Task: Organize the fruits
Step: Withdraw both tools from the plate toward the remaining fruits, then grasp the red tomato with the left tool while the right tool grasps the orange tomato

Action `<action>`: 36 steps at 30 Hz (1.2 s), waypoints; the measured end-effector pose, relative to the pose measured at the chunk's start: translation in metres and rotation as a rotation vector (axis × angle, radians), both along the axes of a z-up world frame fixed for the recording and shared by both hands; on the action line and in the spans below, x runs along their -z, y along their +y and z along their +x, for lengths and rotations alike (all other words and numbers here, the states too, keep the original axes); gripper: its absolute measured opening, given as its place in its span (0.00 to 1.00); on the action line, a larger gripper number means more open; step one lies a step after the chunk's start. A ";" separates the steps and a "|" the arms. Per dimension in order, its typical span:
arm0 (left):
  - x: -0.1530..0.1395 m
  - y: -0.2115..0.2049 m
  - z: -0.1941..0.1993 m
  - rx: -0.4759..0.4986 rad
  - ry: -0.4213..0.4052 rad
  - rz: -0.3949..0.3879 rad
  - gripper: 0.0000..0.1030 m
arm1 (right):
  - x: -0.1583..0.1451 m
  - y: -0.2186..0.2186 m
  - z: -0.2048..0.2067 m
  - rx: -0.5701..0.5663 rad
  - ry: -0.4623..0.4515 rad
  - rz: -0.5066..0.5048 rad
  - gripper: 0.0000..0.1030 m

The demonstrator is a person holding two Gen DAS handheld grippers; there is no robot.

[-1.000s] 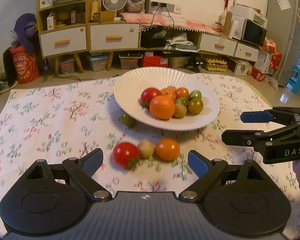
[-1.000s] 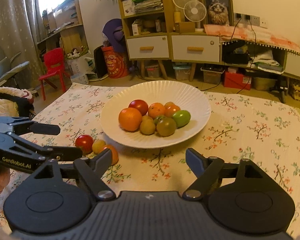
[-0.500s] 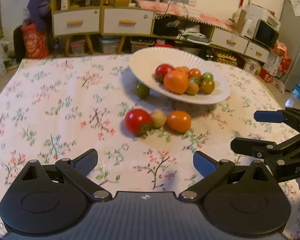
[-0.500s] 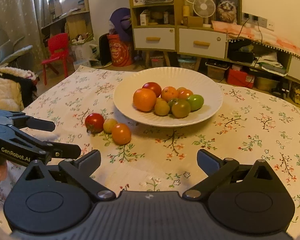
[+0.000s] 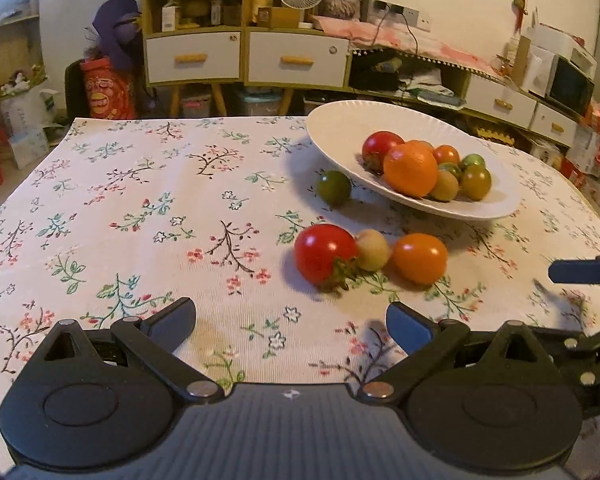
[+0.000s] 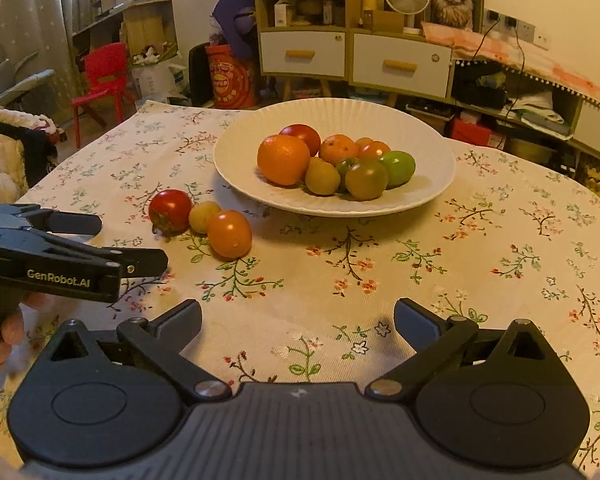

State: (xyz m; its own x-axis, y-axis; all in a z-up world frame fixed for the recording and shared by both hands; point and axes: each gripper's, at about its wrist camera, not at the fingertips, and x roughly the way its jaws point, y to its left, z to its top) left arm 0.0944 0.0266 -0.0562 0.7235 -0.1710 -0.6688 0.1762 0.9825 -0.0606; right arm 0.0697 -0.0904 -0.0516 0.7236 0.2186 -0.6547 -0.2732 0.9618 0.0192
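A white plate (image 5: 340, 128) (image 6: 428, 196) holds an orange (image 6: 283, 159) and several red, orange and green tomatoes. On the floral cloth in front of it lie a red tomato (image 5: 323, 255) (image 6: 170, 210), a small pale fruit (image 5: 372, 249) (image 6: 204, 217) and an orange tomato (image 5: 420, 258) (image 6: 230, 233), touching in a row. A green tomato (image 5: 333, 187) sits by the plate's left rim. My left gripper (image 5: 291, 324) (image 6: 120, 240) stands open just short of the row. My right gripper (image 6: 298, 318) is open over bare cloth, with the row ahead to its left.
The table with its floral cloth (image 5: 140, 208) ends at a far edge, with cabinets with drawers (image 5: 244, 56) and floor clutter beyond it. A red chair (image 6: 104, 76) stands at the far left. A person's fingers (image 6: 4, 332) hold the left gripper's handle.
Both grippers have sunk toward the cloth and their jaws have spread wider. The left view has swung left, so the plate now sits at its right. The fruits have not moved.
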 end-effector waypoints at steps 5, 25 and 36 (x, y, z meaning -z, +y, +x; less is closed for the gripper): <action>0.003 -0.007 0.005 0.006 -0.047 0.025 0.91 | 0.005 0.002 0.004 0.006 0.002 -0.010 1.00; -0.008 -0.004 0.019 0.110 -0.021 -0.029 0.31 | 0.006 0.026 0.020 -0.055 -0.030 -0.050 0.97; -0.011 0.007 0.010 0.087 0.010 -0.008 0.31 | 0.006 0.034 0.025 -0.077 -0.050 -0.060 0.83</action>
State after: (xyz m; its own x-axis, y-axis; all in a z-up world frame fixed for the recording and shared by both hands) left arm 0.1041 0.0334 -0.0452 0.6992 -0.2386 -0.6740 0.2607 0.9629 -0.0705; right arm 0.0946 -0.0562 -0.0581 0.7379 0.2366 -0.6321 -0.3460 0.9367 -0.0533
